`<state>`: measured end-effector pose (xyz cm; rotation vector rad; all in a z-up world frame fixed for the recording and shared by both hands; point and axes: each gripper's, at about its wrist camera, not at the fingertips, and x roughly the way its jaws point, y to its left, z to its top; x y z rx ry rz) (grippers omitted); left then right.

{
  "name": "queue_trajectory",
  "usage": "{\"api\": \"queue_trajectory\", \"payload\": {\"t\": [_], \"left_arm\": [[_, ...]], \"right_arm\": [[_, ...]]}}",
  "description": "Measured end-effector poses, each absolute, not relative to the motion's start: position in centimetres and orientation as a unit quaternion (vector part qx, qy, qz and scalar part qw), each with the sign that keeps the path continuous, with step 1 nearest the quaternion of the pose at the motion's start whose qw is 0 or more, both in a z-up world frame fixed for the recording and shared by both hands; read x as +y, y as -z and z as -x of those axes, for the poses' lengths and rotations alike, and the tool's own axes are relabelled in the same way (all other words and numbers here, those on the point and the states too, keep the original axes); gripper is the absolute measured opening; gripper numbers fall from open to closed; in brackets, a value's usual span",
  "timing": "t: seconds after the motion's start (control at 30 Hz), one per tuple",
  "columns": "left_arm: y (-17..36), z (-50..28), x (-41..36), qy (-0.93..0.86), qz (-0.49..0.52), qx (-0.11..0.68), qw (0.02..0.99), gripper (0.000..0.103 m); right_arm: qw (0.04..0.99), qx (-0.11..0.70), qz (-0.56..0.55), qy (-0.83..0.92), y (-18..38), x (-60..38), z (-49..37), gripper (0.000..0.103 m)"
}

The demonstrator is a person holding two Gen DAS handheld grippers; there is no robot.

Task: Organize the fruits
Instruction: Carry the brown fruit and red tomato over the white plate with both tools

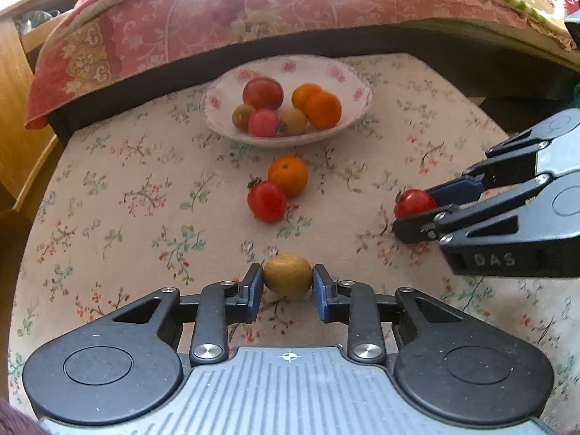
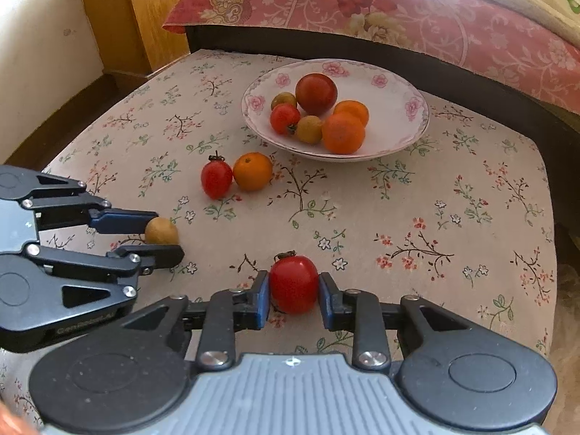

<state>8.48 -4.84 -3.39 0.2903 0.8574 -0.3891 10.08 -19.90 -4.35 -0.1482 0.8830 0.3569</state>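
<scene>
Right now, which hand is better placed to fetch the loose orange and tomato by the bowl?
Neither is free: left gripper is shut on a yellow fruit, right gripper on a tomato. The pair seems somewhat nearer the left.

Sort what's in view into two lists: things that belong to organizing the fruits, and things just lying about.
Belongs to the job:
- yellow-brown fruit in the left gripper
- red tomato in the right gripper
- loose tomato and loose orange on the cloth
- flowered bowl, six fruits inside

Just lying about:
- floral tablecloth
- red bedspread
- wooden furniture
</scene>
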Motion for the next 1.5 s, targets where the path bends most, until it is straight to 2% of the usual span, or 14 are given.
{"api": "queue_trajectory", "payload": {"t": [0.57, 1.5], "left_arm": [[-1.6, -13.2, -7.3, 0.177, -0.129, 0.349, 0.911, 0.037], [0.0, -22.5, -10.1, 0.159, -0.152, 0.346, 0.912, 0.035]], "right_arm": [[0.921, 0.364, 0.042, -0.129, -1.7, -20.5, -12.7, 0.032], [0.93, 0.349, 0.022, -0.11, -0.4, -22.8, -23.4, 0.032]]}}
